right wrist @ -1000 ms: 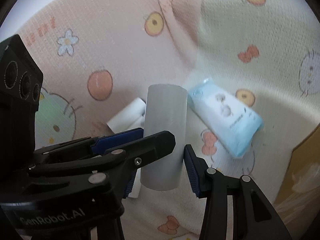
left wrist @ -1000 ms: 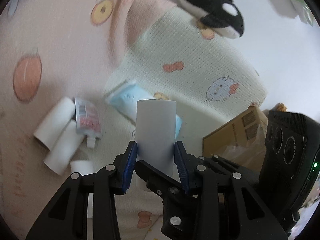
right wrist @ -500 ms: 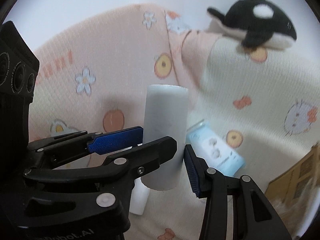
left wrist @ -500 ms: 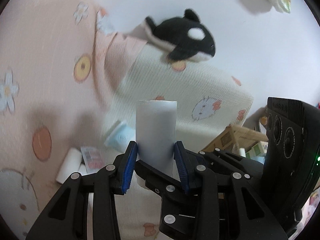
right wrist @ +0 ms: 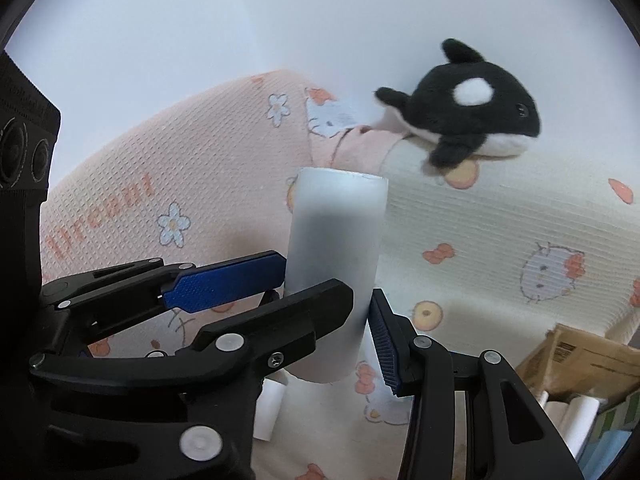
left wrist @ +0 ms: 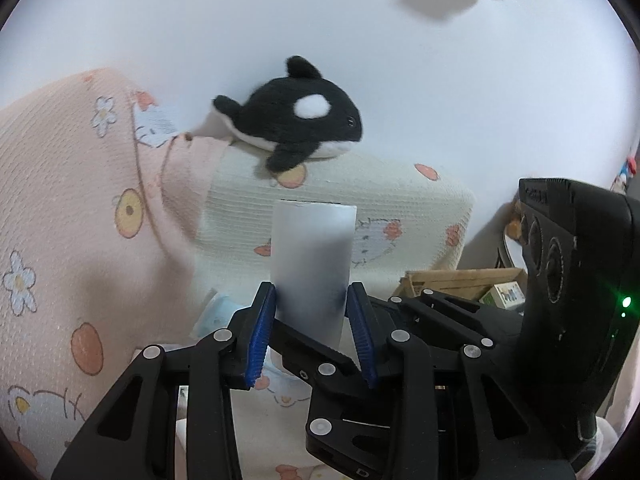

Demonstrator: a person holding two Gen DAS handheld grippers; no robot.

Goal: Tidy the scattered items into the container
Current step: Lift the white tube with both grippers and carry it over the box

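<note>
Between your fingers: each gripper is clamped on its own white roll, standing upright in the grip. Your left gripper [left wrist: 312, 332] has its blue pads pressed on the lower end of one white roll [left wrist: 312, 264]; your right gripper [right wrist: 332, 308] grips the other white roll [right wrist: 334, 276] the same way.
Grip: you hold both rolls low, with most of each tube standing above the pads. A tube held low like this could tip or slide out if you swing fast.
Crowding: the two grippers sit close, your left one's fingers crossing just in front of the right-hand roll in the right wrist view. Turn carelessly and one could knock the other's roll loose.
Just below: another small white roll [right wrist: 272, 412] and a pale blue pack [left wrist: 216, 316] lie on the printed blanket [right wrist: 208, 184], not yet tidied.
Container: the cardboard box [right wrist: 580, 356] sits low to your right, and what look like more white tubes are inside it, though that corner is blurred.
Drop risk: opening before a roll is over the box mouth would let it roll away on the soft blanket; the raised flap could catch it too.
Farther back: a plush orca [left wrist: 292, 120] rests on the cream pillow [left wrist: 360, 208] against the wall.
</note>
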